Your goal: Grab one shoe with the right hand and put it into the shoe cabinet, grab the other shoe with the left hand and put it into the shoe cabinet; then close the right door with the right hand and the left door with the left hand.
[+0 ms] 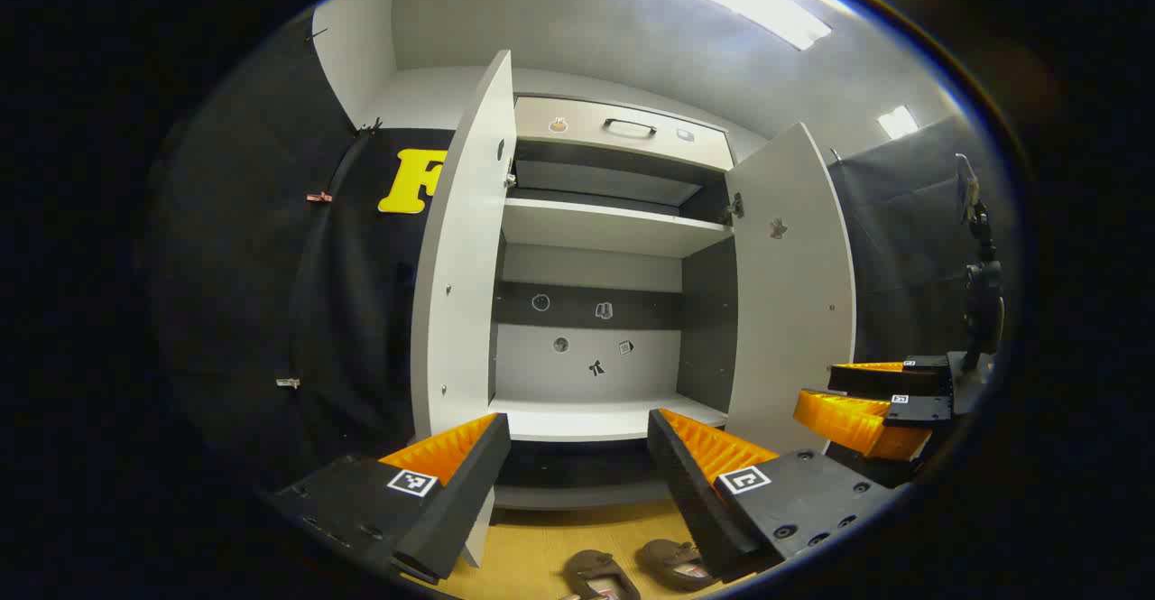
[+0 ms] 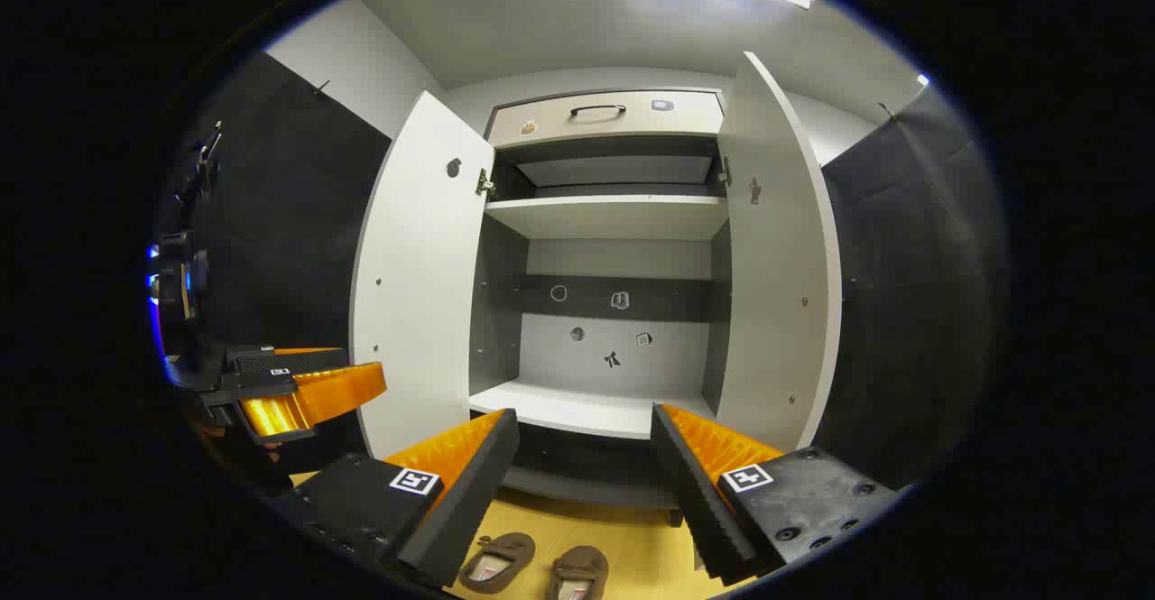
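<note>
Two brown shoes lie side by side on the wooden floor in front of the shoe cabinet (image 1: pixel 586 221): one shoe (image 1: pixel 600 575) and the other shoe (image 1: pixel 672 562) in the left gripper view, and again as the left shoe (image 2: pixel 496 559) and the right shoe (image 2: pixel 577 573) in the right gripper view. Both cabinet doors stand wide open: the left door (image 1: pixel 460 266) and the right door (image 1: pixel 794 293). The left gripper (image 1: pixel 573 438) is open and empty above the shoes. The right gripper (image 2: pixel 586 438) is also open and empty. Each gripper shows at the edge of the other's view.
The cabinet has a white lower shelf (image 2: pixel 577 406), an upper shelf (image 2: pixel 605 216) and a drawer with a dark handle (image 2: pixel 595 110) on top. Black cloth walls stand on both sides. The right gripper (image 1: pixel 866 406) hangs right of the open right door.
</note>
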Motion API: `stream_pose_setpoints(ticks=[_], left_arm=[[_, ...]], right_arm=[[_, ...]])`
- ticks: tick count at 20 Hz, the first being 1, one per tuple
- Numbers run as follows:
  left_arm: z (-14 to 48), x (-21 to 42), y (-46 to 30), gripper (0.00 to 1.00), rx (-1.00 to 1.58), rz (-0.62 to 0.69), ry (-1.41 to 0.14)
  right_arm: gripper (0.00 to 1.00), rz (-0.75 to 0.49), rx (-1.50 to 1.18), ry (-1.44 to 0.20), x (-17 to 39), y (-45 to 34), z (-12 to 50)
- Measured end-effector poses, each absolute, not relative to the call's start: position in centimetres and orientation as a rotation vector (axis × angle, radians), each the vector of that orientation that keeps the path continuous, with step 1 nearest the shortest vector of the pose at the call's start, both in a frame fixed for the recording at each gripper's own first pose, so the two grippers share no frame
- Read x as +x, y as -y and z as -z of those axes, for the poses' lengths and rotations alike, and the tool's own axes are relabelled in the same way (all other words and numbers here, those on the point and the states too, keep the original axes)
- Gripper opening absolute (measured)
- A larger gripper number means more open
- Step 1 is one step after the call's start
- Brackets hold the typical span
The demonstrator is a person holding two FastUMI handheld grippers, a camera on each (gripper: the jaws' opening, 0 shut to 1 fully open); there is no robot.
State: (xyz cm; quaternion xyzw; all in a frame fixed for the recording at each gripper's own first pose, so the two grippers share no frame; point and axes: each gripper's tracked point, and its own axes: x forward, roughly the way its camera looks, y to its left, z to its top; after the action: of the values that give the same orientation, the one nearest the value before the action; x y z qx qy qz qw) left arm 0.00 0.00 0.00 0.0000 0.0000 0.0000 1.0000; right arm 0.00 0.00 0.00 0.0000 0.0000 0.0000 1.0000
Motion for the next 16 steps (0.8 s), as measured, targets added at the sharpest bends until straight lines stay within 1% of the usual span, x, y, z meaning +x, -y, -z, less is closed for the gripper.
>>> stream_pose_setpoints(ticks=[11,16], left_arm=[[0.4,0.4,0.6,0.97,0.008,0.023,-0.008],[0.6,0.4,0.9,0.97,0.007,0.037,-0.011]], right_arm=[[0.98,0.008,0.038,0.019,0.0,0.5,-0.7],[0.98,0.012,0.039,-0.009,0.0,0.4,0.4]])
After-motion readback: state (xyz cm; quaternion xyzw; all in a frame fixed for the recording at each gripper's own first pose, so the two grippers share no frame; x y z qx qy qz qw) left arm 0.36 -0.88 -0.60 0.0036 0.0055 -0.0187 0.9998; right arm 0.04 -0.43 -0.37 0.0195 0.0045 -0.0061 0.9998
